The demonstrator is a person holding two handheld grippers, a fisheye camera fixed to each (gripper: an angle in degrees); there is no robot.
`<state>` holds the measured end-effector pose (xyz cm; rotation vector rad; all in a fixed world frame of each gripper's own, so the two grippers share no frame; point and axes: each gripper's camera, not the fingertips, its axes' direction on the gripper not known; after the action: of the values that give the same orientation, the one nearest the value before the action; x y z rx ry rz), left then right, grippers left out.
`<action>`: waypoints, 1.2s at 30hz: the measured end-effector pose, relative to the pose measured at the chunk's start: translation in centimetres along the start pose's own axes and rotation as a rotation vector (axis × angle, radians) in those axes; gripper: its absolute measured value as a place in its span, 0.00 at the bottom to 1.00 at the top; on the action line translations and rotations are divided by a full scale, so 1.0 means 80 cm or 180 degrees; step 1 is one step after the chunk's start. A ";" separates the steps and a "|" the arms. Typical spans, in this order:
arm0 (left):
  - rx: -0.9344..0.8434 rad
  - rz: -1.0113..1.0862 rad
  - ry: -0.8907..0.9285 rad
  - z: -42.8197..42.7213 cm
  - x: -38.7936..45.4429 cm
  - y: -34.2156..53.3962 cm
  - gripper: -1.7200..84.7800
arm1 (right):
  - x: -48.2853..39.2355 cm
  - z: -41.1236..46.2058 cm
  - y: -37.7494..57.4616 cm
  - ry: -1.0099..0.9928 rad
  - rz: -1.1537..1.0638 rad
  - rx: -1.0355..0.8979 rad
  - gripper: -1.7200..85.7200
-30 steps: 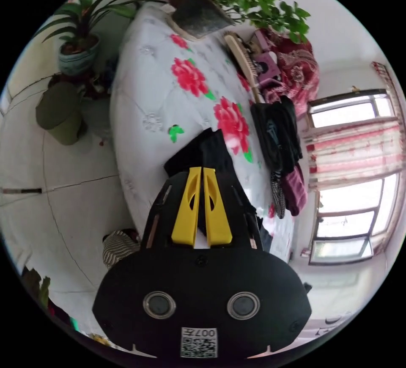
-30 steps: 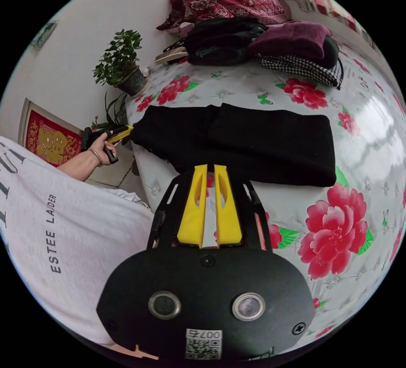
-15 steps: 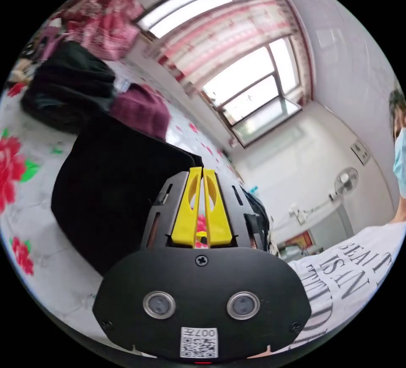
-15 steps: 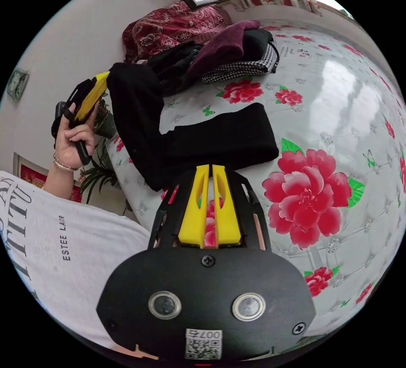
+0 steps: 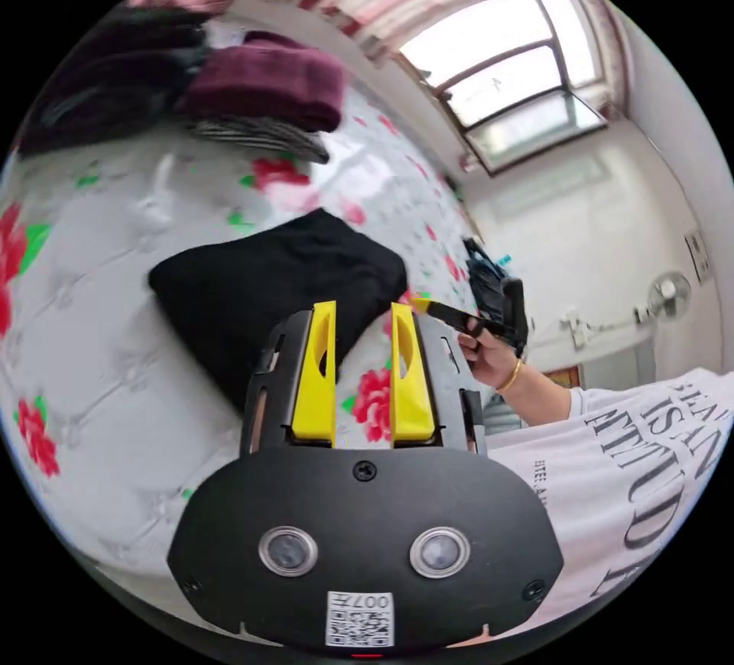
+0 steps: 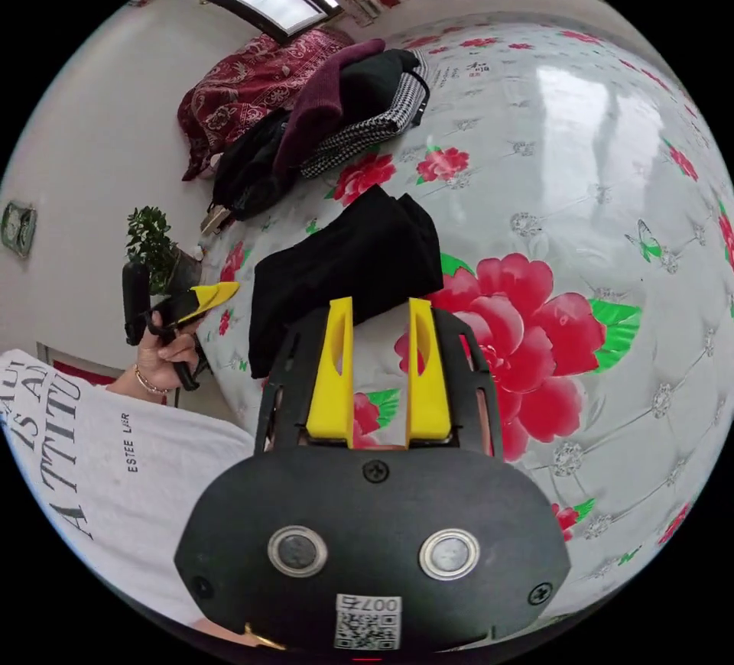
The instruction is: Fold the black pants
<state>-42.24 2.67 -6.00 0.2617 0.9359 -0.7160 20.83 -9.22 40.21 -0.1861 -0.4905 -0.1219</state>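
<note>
White quilted bed cover [image 6: 612, 160] printed with red flowers spreads across both views; it serves as the folding surface. A heap of other clothes [image 6: 344, 107], maroon, black and houndstooth, sits near the far end by the wall, well apart from the work, probably waiting or already done. Potted plant [image 6: 153, 244] stands off the bed's corner.

Black pants [image 6: 352, 260] lie on the cover as a compact, doubled bundle, edges roughly stacked, one end nearer the person. Judged from that shape, the lengthwise fold is made and little remains beyond tidying.

Left gripper [image 5: 358, 313]: yellow jaws spread apart, nothing between them, hovering just short of the bundle's near edge. In the right gripper view it sits in the person's hand [image 6: 164, 359] off the bed's edge, clear of the cloth.

Right gripper [image 6: 380, 309]: jaws likewise apart and empty, pointed at the bundle's near edge without touching. Both appear to have let go so the fold can settle.
</note>
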 end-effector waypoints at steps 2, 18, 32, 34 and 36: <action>0.0136 -0.0428 -0.0134 -0.027 -0.051 0.001 0.15 | 0.036 0.009 -0.012 -0.0373 0.0354 0.0031 0.16; -0.0188 -0.0861 0.0125 -0.005 -0.148 -0.110 0.21 | 0.106 -0.017 -0.050 -0.0665 0.0972 -0.0067 0.18; -0.0109 -0.0934 0.0278 -0.041 -0.169 -0.170 0.19 | 0.083 0.020 -0.108 0.0125 0.1196 -0.0166 0.11; -0.0054 -0.0970 0.0306 -0.052 -0.175 -0.175 0.19 | 0.050 -0.007 -0.118 -0.0009 0.0789 0.0024 0.09; -0.0004 -0.0985 0.0303 -0.067 -0.182 -0.180 0.19 | 0.011 -0.040 -0.123 -0.0419 0.0279 0.0266 0.08</action>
<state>-60.84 1.19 3.98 0.1515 1.0805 -0.9935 21.44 -19.53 39.31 -0.1341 -0.6164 -0.0033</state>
